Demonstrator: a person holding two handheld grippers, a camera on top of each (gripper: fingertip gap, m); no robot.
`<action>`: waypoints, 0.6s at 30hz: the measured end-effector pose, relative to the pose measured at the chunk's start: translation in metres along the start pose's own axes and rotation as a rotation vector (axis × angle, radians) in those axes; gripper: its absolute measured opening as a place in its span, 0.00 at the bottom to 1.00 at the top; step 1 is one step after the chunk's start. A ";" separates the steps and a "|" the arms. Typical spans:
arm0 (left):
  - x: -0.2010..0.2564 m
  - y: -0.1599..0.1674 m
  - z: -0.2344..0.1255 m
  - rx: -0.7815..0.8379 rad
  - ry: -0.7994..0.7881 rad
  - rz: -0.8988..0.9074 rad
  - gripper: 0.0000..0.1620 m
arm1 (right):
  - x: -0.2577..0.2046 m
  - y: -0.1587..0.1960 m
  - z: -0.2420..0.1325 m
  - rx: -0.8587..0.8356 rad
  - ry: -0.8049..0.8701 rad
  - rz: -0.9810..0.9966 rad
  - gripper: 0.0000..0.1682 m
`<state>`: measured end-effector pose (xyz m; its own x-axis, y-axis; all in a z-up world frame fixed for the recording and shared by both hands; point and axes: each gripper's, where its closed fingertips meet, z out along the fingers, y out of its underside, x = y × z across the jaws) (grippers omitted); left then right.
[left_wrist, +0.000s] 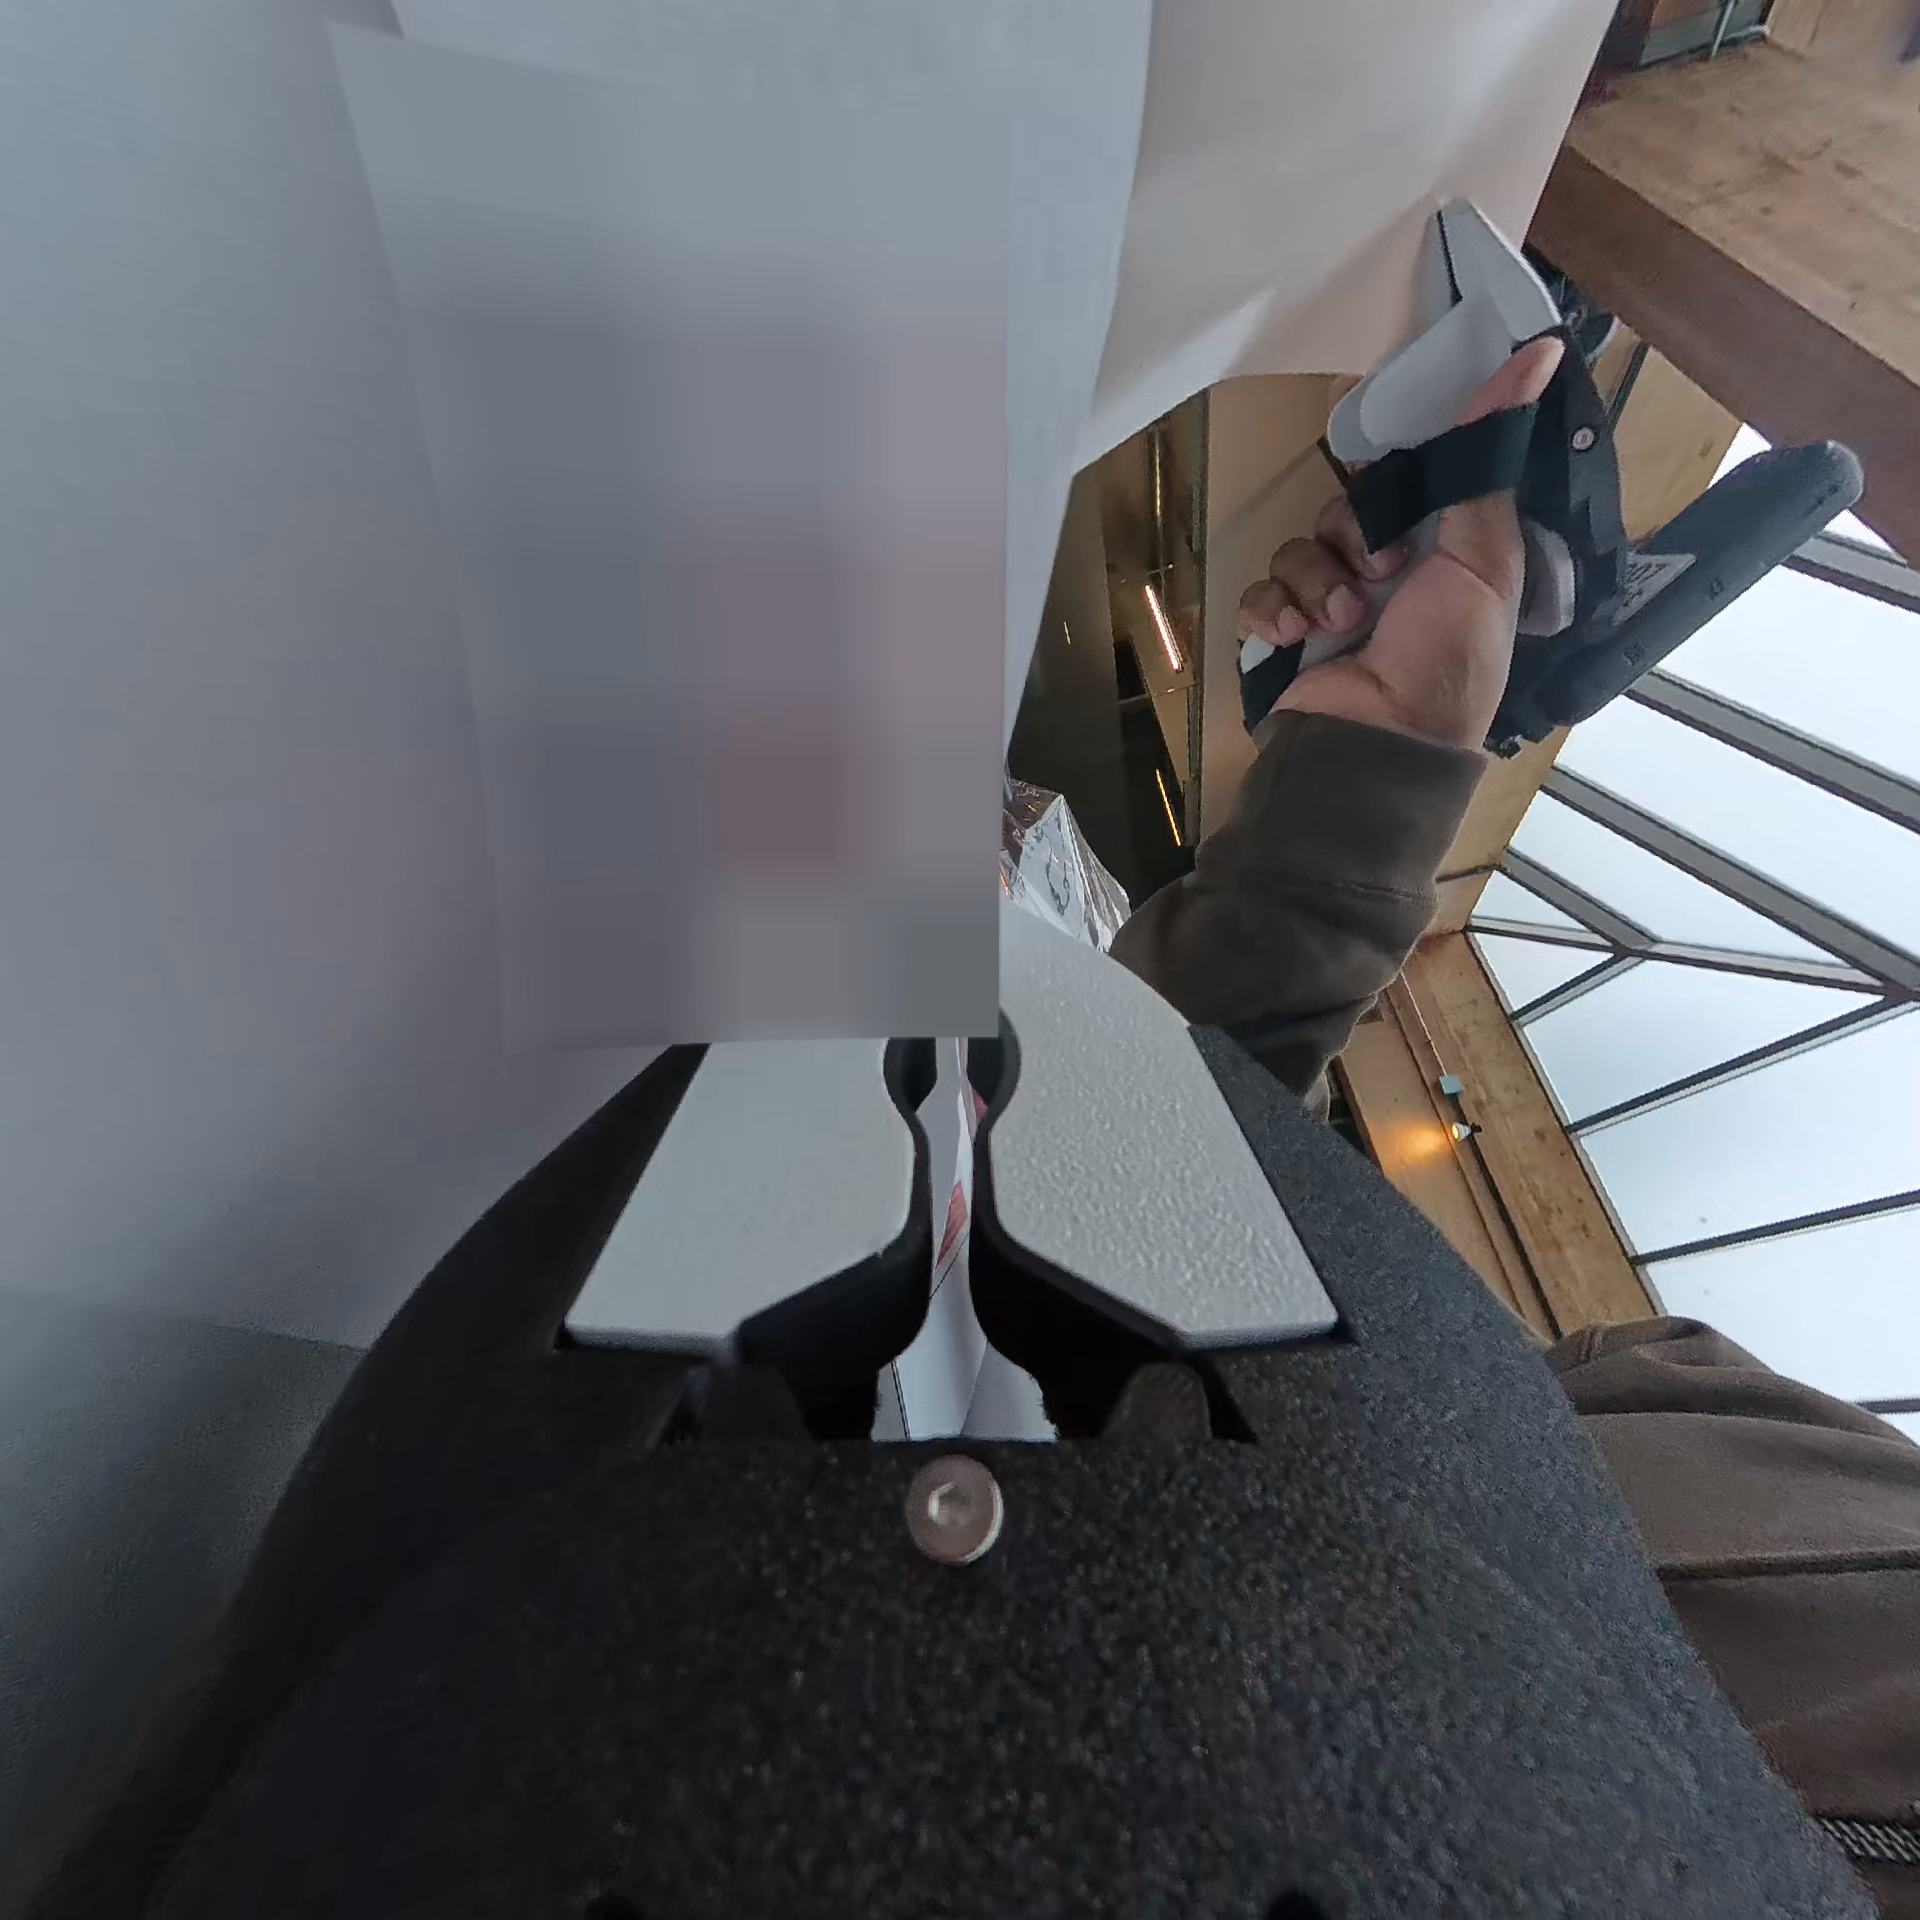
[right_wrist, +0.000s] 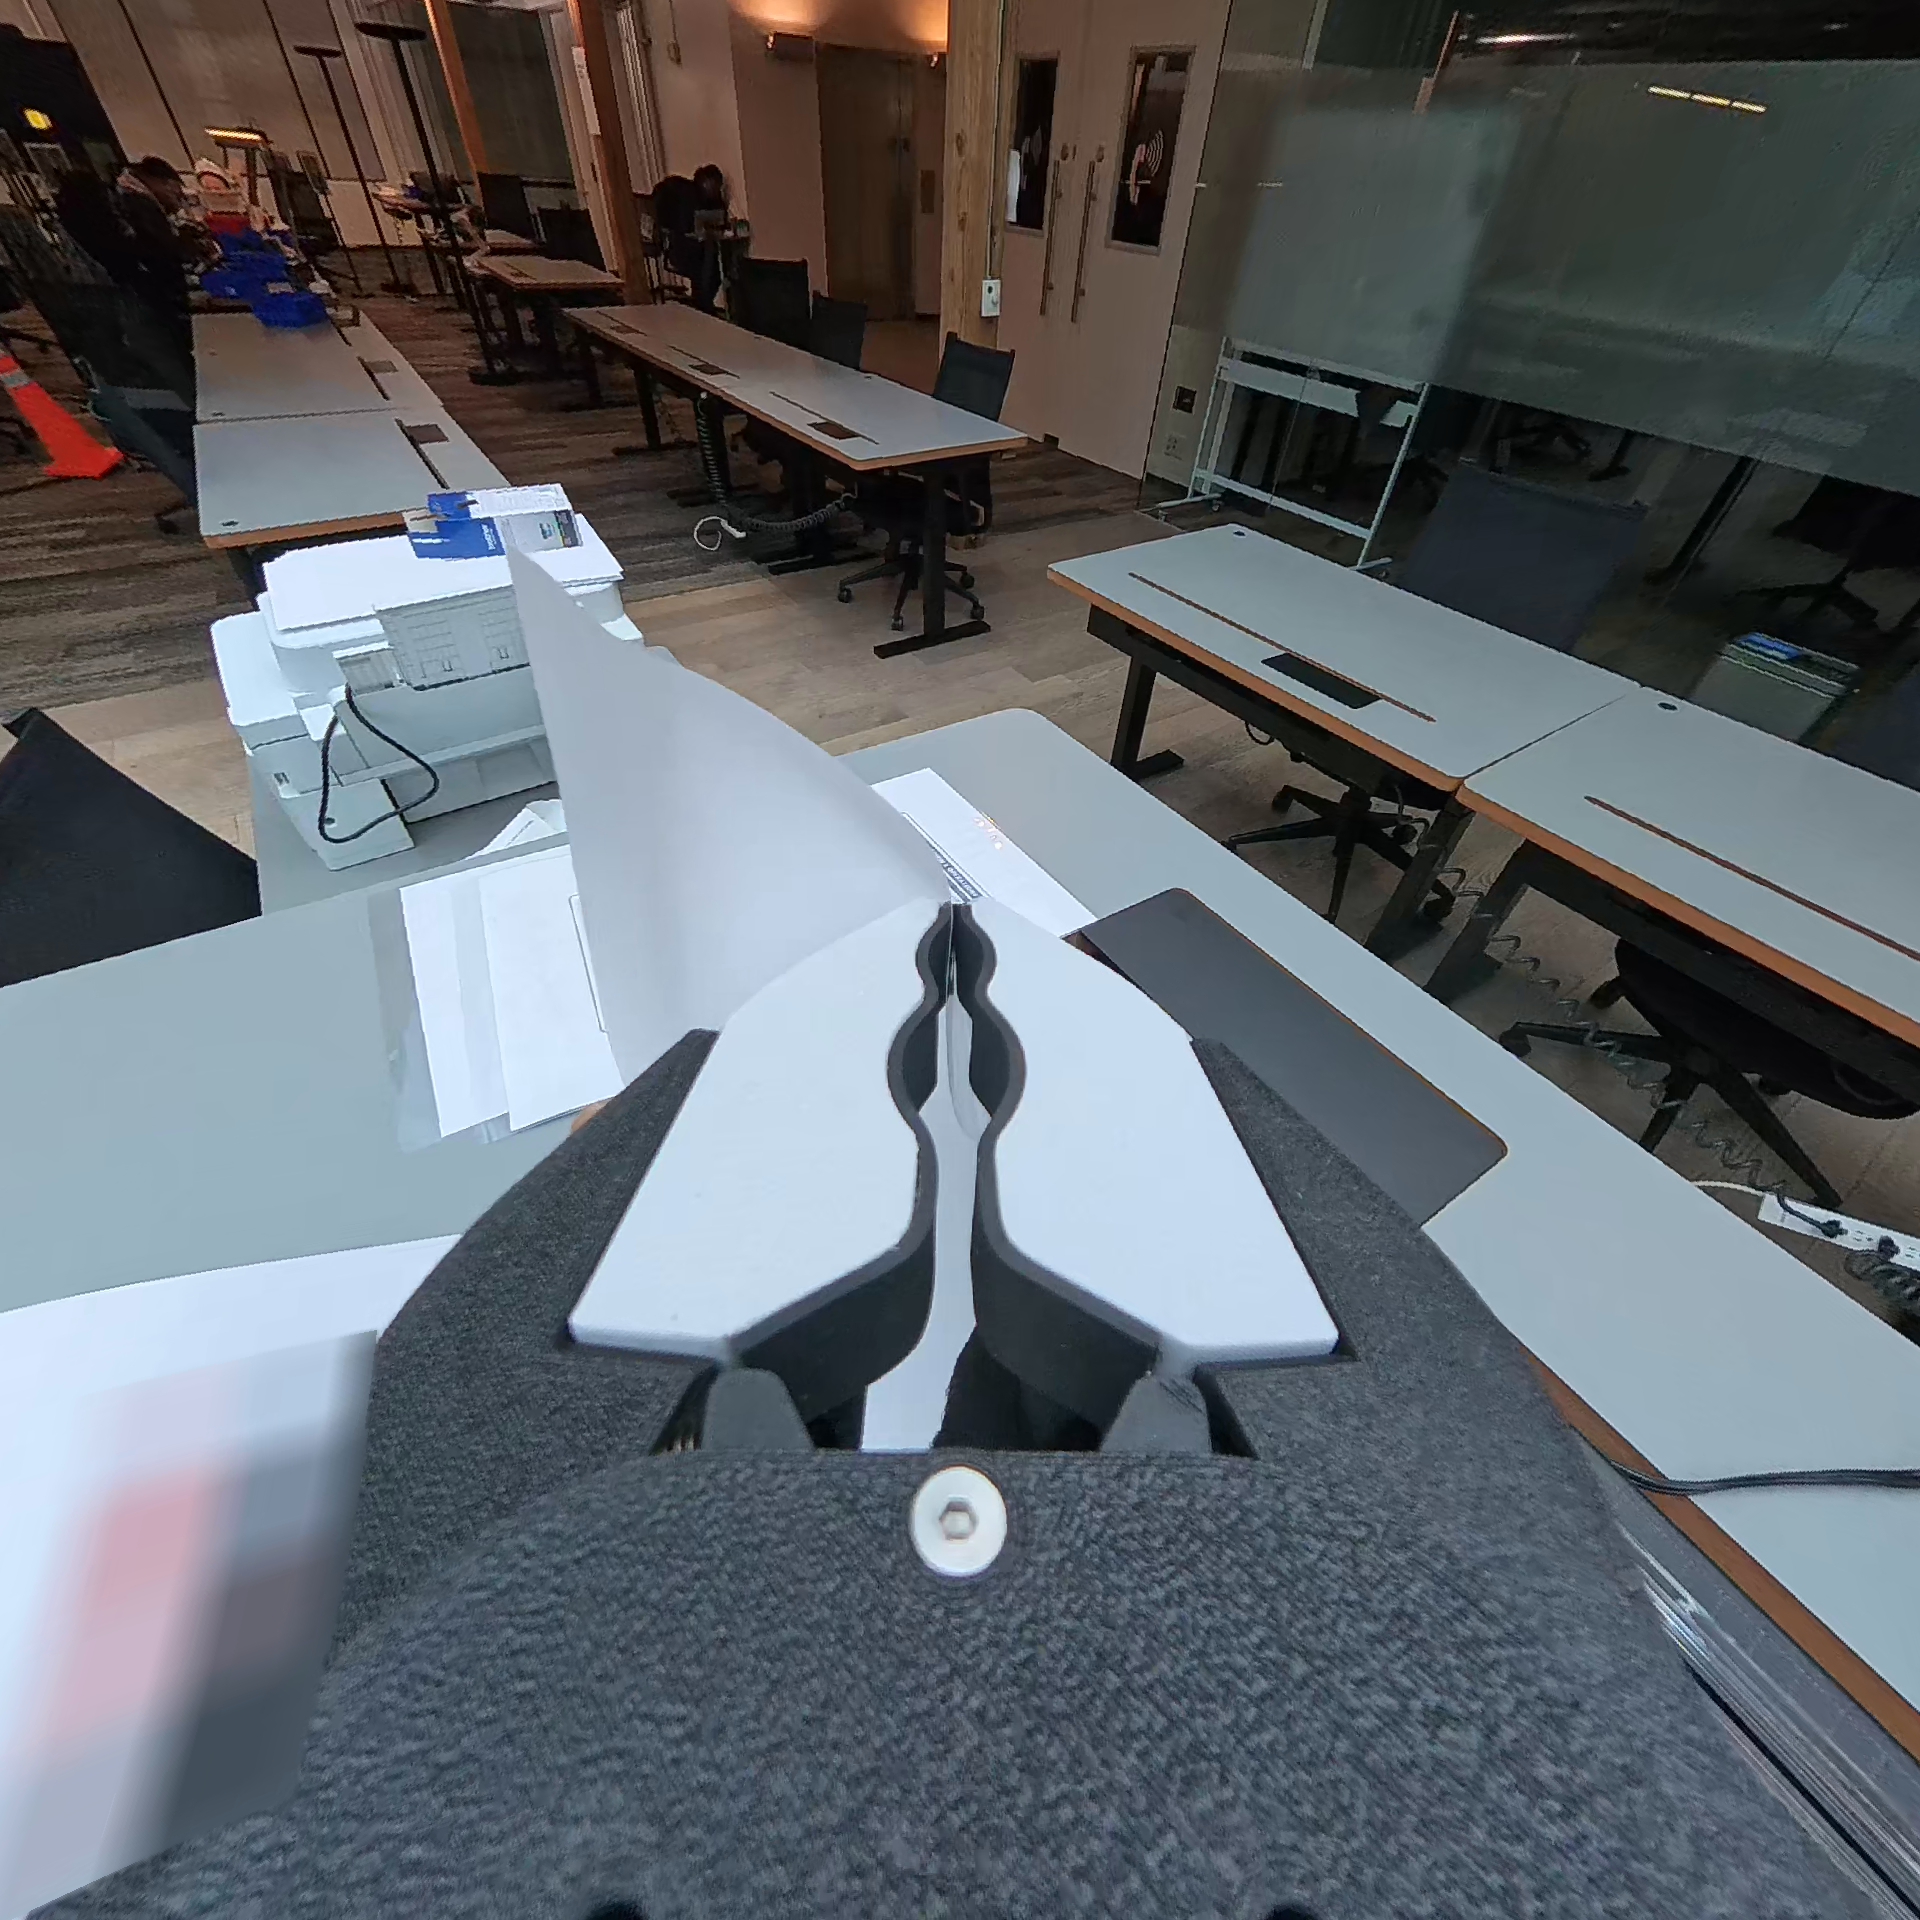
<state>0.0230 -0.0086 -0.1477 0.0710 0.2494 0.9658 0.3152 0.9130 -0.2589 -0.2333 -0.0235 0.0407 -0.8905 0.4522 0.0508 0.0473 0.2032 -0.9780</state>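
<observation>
1. While both pairs of tongs are pressed together on paper, their make shows plainly: each has two pale grey, pebbled plastic fingers with wavy black inner edges, set in a coarse black body with one silver bolt.
2. The left gripper (left_wrist: 961, 1143) is pinched on a thin white sheet of paper (left_wrist: 727, 312), whose lower edge runs down the narrow slit between the fingers; the sheet rises in front of the camera, matte and gently curved, and a second sheet edge overlaps it at upper left.
3. The right gripper (right_wrist: 951, 1023) is pinched at its tips on a white sheet (right_wrist: 717, 821) that stands up and curls away to the left of the fingers.
4. In the left wrist view the right gripper (left_wrist: 1455, 281) shows up right of the sheet, held by a hand (left_wrist: 1403, 613) in a brown knitted sleeve (left_wrist: 1299, 883), gripping the sheet's far edge.
5. Under the right gripper lies a long smooth grey desk with an orange edge (right_wrist: 187, 1091); on it, left of the fingers, are loose white papers (right_wrist: 499, 997), and beyond them one white boxy printer (right_wrist: 416, 665) with a black cable.
6. Right of the fingers lies one flat black rectangular panel (right_wrist: 1278, 1029).
</observation>
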 end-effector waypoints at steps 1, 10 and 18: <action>0.002 0.001 0.002 -0.009 0.005 0.016 0.00 | 0.000 0.000 0.000 0.001 0.002 0.000 0.00; -0.015 0.003 -0.002 -0.013 -0.085 0.021 0.00 | 0.006 -0.001 -0.005 0.006 0.017 0.003 0.00; -0.003 0.005 0.009 -0.047 -0.031 0.098 0.00 | 0.008 0.001 -0.006 0.007 0.020 0.010 0.00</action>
<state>0.0157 -0.0016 -0.1518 0.0748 0.3471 0.9348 0.3523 0.8678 -0.3504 -0.2377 -0.0144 0.0417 -0.8809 0.4711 0.0445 0.0534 0.1925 -0.9798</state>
